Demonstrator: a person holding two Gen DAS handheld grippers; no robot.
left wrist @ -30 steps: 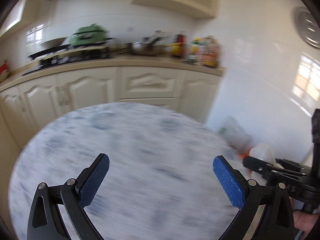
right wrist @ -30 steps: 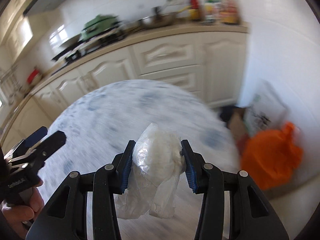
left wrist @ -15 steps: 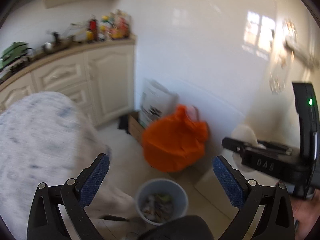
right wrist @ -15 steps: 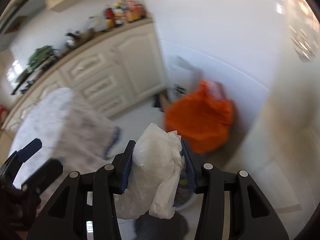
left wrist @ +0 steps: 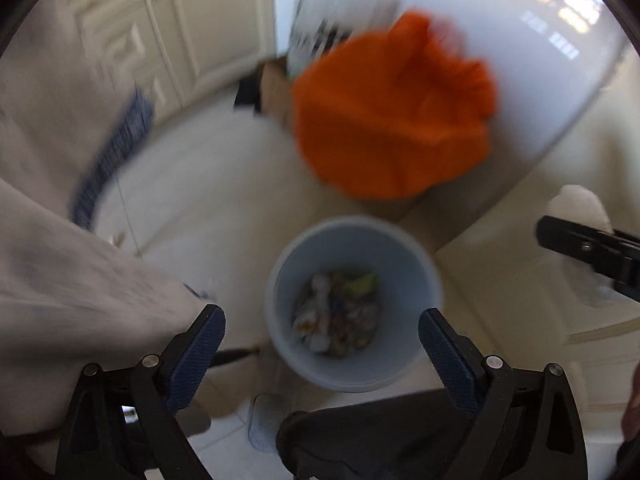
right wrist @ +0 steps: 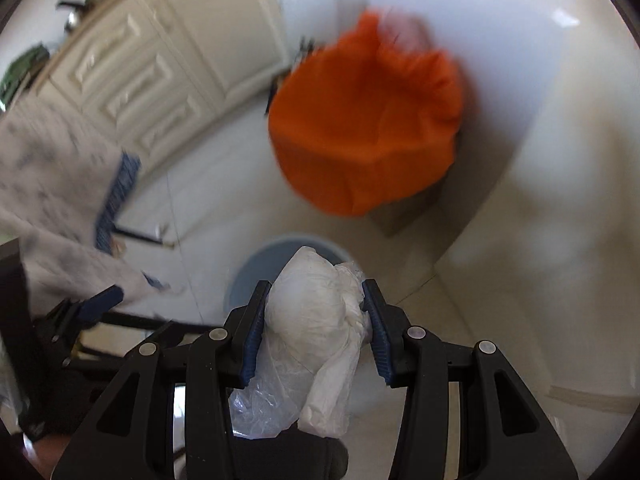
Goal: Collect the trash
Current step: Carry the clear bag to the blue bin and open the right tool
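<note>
A pale blue waste bin (left wrist: 400, 264) stands on the floor with mixed trash (left wrist: 340, 312) inside. My left gripper (left wrist: 320, 316) points down over it; its jaws are closing with nothing between them. My right gripper (right wrist: 315, 288) is shut on a crumpled white plastic bag (right wrist: 312, 312), held above the near edge of the bin (right wrist: 256, 272). From the left wrist view the right gripper (left wrist: 580, 244) and its white bag (left wrist: 580, 204) show at the right edge. A blue left fingertip (right wrist: 102, 300) shows in the right wrist view.
A full orange bag (left wrist: 392, 120) sits on the floor behind the bin, against the white wall, with a cardboard box (left wrist: 272, 88) beside it. Cream cabinet doors (left wrist: 120, 40) stand at the back left. A tablecloth (left wrist: 60, 260) hangs at the left. A dark trouser leg (left wrist: 380, 436) is below.
Both grippers swung off the tabletop, to the right and down toward the floor. The bin now lies close below the left fingers. The right gripper kept its grip on the white bag.
</note>
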